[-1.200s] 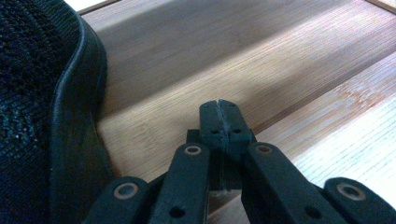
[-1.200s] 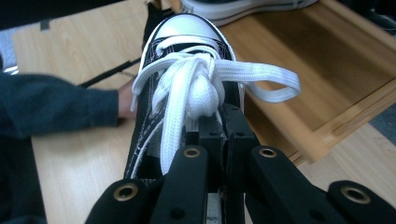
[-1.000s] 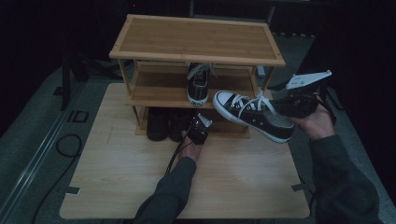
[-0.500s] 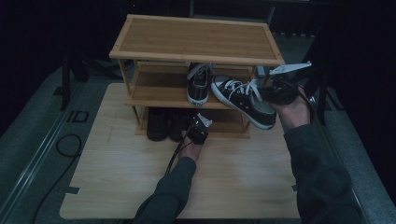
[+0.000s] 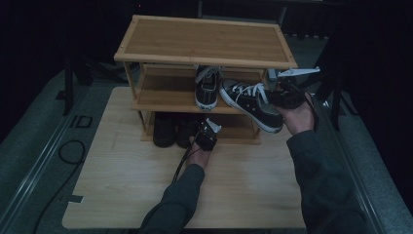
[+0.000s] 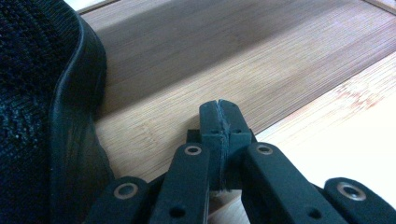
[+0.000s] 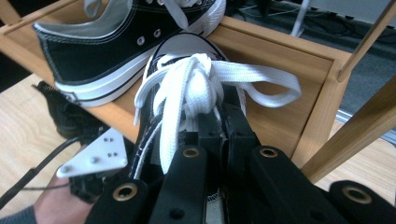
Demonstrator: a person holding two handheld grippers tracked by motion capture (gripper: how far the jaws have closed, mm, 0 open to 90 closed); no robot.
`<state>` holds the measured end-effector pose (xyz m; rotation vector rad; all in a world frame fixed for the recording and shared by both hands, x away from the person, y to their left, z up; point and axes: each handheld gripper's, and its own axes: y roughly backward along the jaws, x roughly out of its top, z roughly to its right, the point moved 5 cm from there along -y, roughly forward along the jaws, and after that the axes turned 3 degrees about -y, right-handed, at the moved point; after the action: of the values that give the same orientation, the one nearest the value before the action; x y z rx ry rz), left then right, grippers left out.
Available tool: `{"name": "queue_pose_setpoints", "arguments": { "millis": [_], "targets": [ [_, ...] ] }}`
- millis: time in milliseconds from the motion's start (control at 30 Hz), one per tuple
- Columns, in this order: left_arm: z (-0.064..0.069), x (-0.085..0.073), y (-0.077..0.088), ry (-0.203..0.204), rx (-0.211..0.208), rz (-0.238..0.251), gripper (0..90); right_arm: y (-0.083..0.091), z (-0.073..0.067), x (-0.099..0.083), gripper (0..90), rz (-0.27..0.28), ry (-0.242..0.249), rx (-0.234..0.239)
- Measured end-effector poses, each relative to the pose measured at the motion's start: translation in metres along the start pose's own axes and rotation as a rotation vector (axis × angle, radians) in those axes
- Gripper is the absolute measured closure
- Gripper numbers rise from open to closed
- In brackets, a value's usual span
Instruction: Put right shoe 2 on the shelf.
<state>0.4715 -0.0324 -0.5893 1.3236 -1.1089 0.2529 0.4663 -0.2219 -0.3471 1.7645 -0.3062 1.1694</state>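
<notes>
The step in hand looks like shelving the second sneaker beside its mate. The right gripper [image 5: 285, 93] has its jaws pinched tight on the held sneaker [image 5: 251, 105], gripping at the heel end by the tongue and the knotted white laces [image 7: 196, 88]; the shoe hangs tilted, toe pointing left and far toward the middle shelf [image 5: 165, 100] of the bamboo rack [image 5: 204, 41], its heel out past the near edge. The shelved sneaker [image 5: 206, 87] already sits there, toe toward the near side. Next, I judge, the held shoe must be levelled, slid in to the right of its mate, and let go. The left gripper [image 5: 206, 137], jaws fully together and empty, rests low by the dark shoes [image 5: 170, 129] on the bottom shelf. Both sneakers are black canvas with white rubber soles; the rack is pale, smooth-grained wood.
</notes>
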Motion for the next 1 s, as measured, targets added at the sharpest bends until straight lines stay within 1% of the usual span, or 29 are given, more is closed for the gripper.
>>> {"name": "queue_pose_setpoints", "arguments": {
  "millis": [100, 167, 200, 267, 367, 400, 433, 533, 567, 700, 833, 867, 1000],
  "targets": [
    [0.0001, 0.0002, -0.0003, 0.006, -0.001, 0.004, 89.7, -0.0044, -0.0011, 0.0001, 88.0, 0.008, -0.010, -0.008],
    [0.0007, 0.0006, -0.0008, 0.017, 0.000, 0.013, 89.7, -0.0052, 0.0000, -0.0005, 86.2, 0.007, 0.001, -0.034],
    [0.0007, 0.0005, -0.0007, 0.015, 0.001, 0.012, 89.7, -0.0055, 0.0009, -0.0015, 83.3, -0.003, 0.012, -0.056],
    [0.0009, 0.0006, -0.0008, 0.018, 0.002, 0.014, 89.7, -0.0045, 0.0015, -0.0024, 75.8, -0.021, 0.024, -0.064],
    [0.0009, 0.0006, -0.0009, 0.019, 0.001, 0.015, 89.7, -0.0003, 0.0031, -0.0014, 70.3, -0.028, 0.028, -0.076],
    [0.0008, 0.0005, -0.0007, 0.017, 0.001, 0.013, 89.7, -0.0003, 0.0031, -0.0014, 70.3, -0.028, 0.028, -0.076],
    [0.0009, 0.0005, -0.0007, 0.019, 0.001, 0.014, 89.7, 0.0003, 0.0027, -0.0017, 69.6, -0.030, 0.042, -0.085],
    [0.0014, 0.0003, -0.0009, 0.022, -0.008, 0.014, 89.6, 0.0009, 0.0011, -0.0022, 69.2, -0.027, 0.046, -0.095],
    [0.0014, 0.0003, -0.0009, 0.023, -0.008, 0.014, 89.6, 0.0013, 0.0009, -0.0024, 66.7, -0.018, 0.043, -0.106],
    [0.0015, 0.0003, -0.0009, 0.021, -0.007, 0.013, 89.6, 0.0014, 0.0020, -0.0027, 63.3, -0.012, 0.034, -0.115],
    [0.0012, 0.0001, -0.0006, 0.013, -0.007, 0.008, 89.6, 0.0005, 0.0012, -0.0021, 62.8, -0.009, 0.030, -0.130],
    [0.0007, 0.0001, -0.0003, 0.009, 0.000, 0.007, 89.6, 0.0001, 0.0012, -0.0013, 62.9, -0.010, 0.031, -0.136],
    [0.0005, 0.0001, -0.0003, 0.006, 0.002, 0.006, 89.6, -0.0009, 0.0014, -0.0002, 62.9, -0.014, 0.032, -0.138]
  ]
}}
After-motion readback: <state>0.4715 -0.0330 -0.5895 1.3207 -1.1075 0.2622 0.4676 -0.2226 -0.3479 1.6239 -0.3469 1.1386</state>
